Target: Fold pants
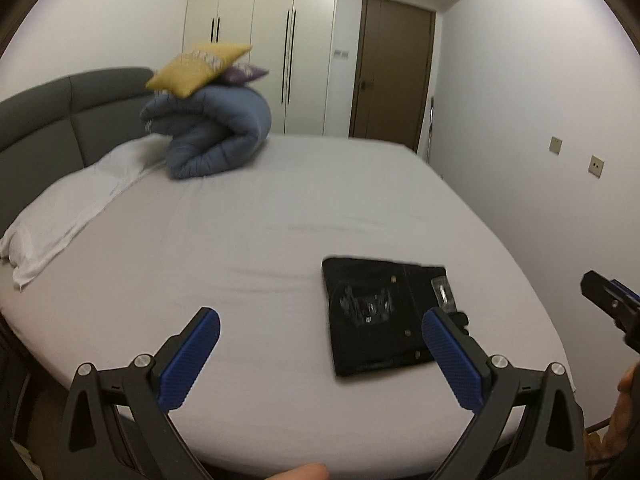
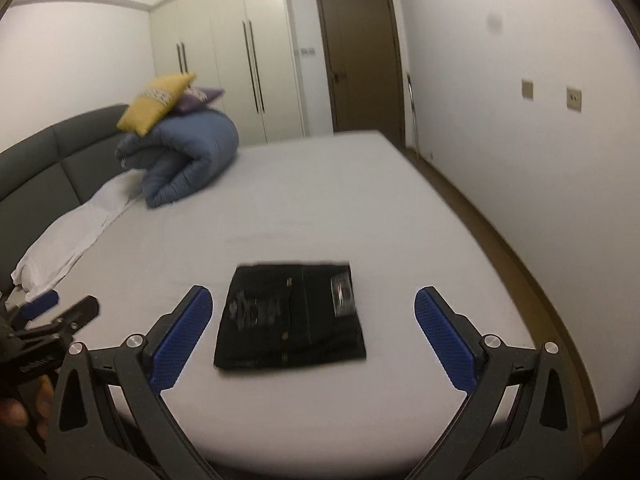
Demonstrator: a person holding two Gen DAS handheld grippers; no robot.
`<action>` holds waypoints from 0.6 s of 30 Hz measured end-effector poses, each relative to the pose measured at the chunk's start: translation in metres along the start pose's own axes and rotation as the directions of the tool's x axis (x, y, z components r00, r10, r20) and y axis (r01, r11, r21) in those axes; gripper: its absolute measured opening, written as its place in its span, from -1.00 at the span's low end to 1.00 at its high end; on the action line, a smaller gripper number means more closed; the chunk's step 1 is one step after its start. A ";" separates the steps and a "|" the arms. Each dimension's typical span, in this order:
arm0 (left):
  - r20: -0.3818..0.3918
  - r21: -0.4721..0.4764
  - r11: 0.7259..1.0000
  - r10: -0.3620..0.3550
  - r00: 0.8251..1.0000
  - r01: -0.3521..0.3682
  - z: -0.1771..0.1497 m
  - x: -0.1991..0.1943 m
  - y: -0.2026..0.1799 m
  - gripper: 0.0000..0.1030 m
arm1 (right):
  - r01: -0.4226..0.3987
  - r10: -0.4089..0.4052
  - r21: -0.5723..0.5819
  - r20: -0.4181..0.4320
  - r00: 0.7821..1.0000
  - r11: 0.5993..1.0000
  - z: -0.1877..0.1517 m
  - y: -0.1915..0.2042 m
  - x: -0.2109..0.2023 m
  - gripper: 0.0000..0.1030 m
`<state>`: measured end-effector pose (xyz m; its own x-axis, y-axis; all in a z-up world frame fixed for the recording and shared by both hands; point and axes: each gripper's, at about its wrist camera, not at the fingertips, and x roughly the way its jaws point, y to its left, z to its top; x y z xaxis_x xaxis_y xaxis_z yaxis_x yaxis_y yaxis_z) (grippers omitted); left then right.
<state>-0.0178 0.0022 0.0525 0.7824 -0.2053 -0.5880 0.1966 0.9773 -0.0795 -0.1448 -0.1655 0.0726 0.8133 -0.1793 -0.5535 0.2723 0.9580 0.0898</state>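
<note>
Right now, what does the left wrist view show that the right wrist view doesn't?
Left wrist only: the left gripper head-on, wide open, and the right gripper at the frame's right edge.

Right wrist only: the right gripper's open fingers framing the folded black pants, and the floor beside the bed.

Both: pants lying free on the bed, the blue duvet, the yellow cushion, the wardrobe, the door.

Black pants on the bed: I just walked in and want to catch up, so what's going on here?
A person is holding a two-finger gripper in each hand above the bed. The black pants lie folded into a compact rectangle on the sheet, with nothing touching them. The left gripper and the right gripper are both wide open and empty, hovering clear of the fabric. By the headboard sit a rolled blue duvet and a yellow cushion. The folding looks finished.
</note>
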 end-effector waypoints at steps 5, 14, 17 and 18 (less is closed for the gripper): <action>-0.086 0.014 1.000 0.019 0.996 -0.018 -0.010 0.020 -0.008 1.00 | 0.025 -0.022 0.043 -0.078 0.997 0.999 -0.009 -0.002 0.002 1.00; -0.167 0.043 0.999 0.008 0.986 -0.001 -0.019 0.046 -0.023 1.00 | 0.034 -0.026 0.053 -0.141 0.990 0.998 -0.009 -0.004 0.054 1.00; -0.182 0.042 0.999 0.005 0.983 0.003 -0.019 0.052 -0.024 1.00 | 0.031 -0.025 0.039 -0.151 0.988 0.999 -0.008 -0.004 0.063 1.00; -0.186 0.041 0.999 0.004 0.983 0.003 -0.019 0.054 -0.025 1.00 | 0.030 -0.025 0.037 -0.153 0.988 0.999 -0.008 -0.004 0.065 1.00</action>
<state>0.0083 -0.0318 0.0076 0.6597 -0.1875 -0.7278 0.2234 0.9735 -0.0484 -0.0975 -0.1796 0.0296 0.7179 -0.1663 -0.6760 0.3155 0.9433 0.1031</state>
